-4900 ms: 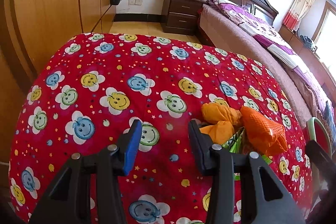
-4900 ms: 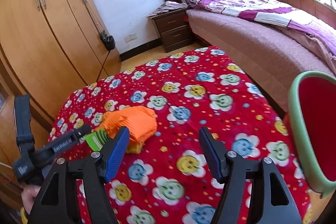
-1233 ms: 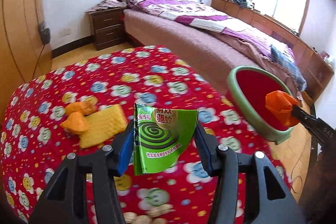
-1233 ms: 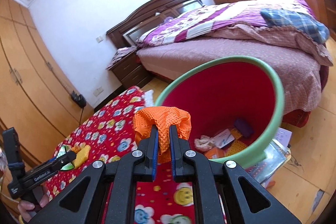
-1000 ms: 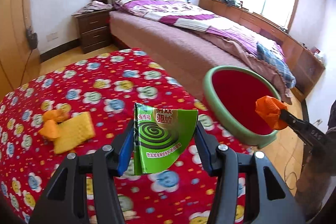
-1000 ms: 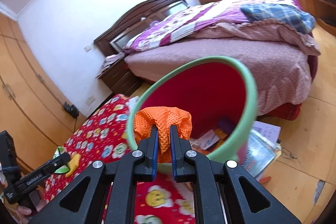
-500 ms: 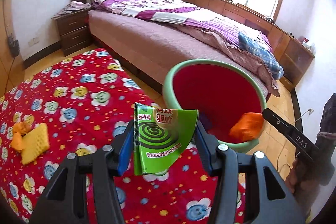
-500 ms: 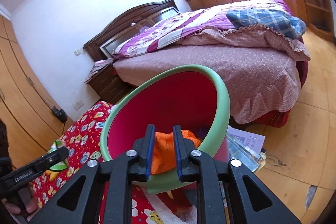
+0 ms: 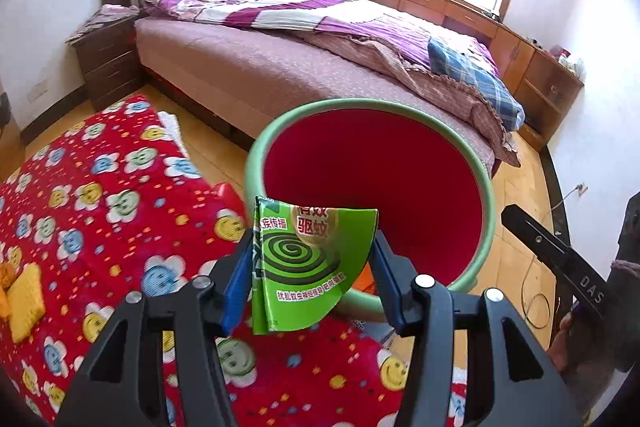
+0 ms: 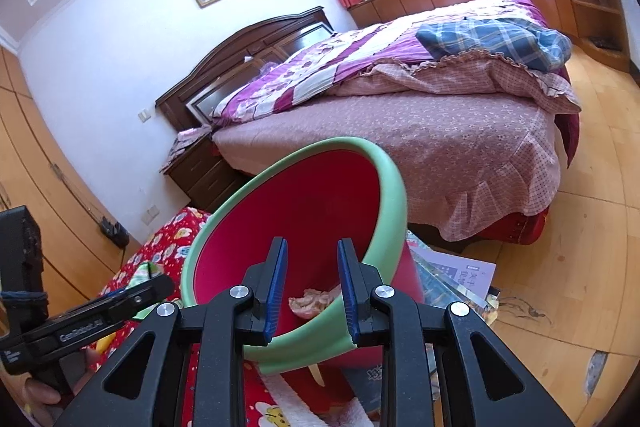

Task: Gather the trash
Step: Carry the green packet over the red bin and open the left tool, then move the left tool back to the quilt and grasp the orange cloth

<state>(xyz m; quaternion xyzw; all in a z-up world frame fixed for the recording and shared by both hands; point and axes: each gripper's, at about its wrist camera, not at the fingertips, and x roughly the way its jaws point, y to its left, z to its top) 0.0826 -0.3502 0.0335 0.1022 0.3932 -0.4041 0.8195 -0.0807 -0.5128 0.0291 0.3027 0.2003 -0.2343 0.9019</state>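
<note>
Left hand-held gripper [image 9: 310, 269] pinches the green mosquito-coil packet [image 9: 310, 265] at the red bin's green rim [image 9: 486, 187]; right hand-held gripper [image 10: 312, 279], jaws just parted, holds nothing; yellow scraps [image 9: 22, 301] wait on the flowered cloth [image 9: 100, 211]

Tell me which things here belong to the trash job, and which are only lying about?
Job: green packet in the left tool; bin; yellow sponge; right tool, open over the bin.

Lying about: bed; nightstand; plaid cloth; papers on the floor.
</note>
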